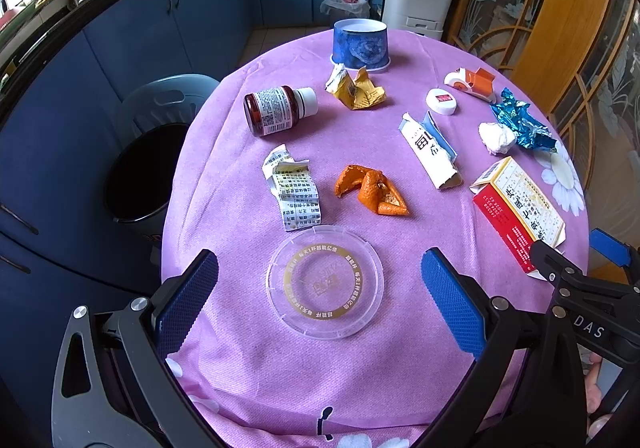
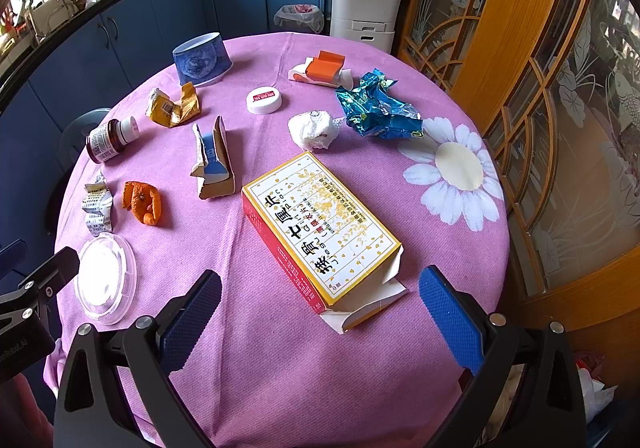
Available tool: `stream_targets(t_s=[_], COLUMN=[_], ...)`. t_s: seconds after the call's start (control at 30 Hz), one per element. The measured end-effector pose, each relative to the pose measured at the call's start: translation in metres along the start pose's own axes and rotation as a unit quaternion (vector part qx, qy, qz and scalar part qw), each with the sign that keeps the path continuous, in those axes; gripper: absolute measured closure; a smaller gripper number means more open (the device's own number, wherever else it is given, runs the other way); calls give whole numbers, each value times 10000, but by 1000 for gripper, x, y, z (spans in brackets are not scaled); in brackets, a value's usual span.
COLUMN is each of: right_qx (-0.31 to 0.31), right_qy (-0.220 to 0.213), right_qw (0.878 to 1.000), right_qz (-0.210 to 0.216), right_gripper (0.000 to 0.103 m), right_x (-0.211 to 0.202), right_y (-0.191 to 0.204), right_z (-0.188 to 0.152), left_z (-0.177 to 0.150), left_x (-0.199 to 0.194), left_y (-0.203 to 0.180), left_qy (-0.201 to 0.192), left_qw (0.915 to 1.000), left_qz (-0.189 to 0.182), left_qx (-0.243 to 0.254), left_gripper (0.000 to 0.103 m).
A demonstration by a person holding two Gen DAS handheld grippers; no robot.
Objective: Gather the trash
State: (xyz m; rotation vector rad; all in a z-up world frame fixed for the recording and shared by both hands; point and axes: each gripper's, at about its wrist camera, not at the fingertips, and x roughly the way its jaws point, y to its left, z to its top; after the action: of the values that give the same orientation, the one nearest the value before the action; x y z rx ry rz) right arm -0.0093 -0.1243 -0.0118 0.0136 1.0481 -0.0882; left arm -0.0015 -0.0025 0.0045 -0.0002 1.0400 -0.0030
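Presently both tools are empty: the left gripper [image 1: 320,296] stands wide apart above a clear plastic lid [image 1: 325,282], and the right gripper [image 2: 320,316] is spread before a red-and-yellow medicine box [image 2: 320,224]. Orange peel [image 1: 370,188], a brown pill bottle [image 1: 278,109] and a crumpled tissue [image 2: 314,129] lie on the pink tablecloth [image 2: 280,368]. A dark bin [image 1: 144,171] stands beside the table.

A round table under a pink-purple woven cloth [image 2: 280,368] printed with white daisies. On it: a red, yellow and white cardboard box [image 2: 320,228] with gold leaf pattern and black characters; crinkled shiny blue foil wrapper [image 2: 376,107]; bright orange fruit peel [image 1: 370,189]; a blue paper cup [image 1: 360,45] with swirled pattern; a dark red-brown bottle [image 1: 276,109] with white cap; a clear round plastic lid [image 1: 324,282] ringed in gold. Both grippers have blue textured pads [image 1: 452,300] on black frames.
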Motion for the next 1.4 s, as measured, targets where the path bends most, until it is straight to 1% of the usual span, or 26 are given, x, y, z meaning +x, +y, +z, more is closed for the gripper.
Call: stream_targets(t_s=[1.4], right_qx=[3], right_qy=[-4], right_qw=[10000], right_qz=[13], right_gripper=[6], right_x=[0], right_y=[-1], right_z=[-1], left_z=[-3], left_x=[-1], left_y=[-3], left_qy=[-12], left_qw=[10000], left_qz=[-16], left_qx=[4], left_gripper=[3])
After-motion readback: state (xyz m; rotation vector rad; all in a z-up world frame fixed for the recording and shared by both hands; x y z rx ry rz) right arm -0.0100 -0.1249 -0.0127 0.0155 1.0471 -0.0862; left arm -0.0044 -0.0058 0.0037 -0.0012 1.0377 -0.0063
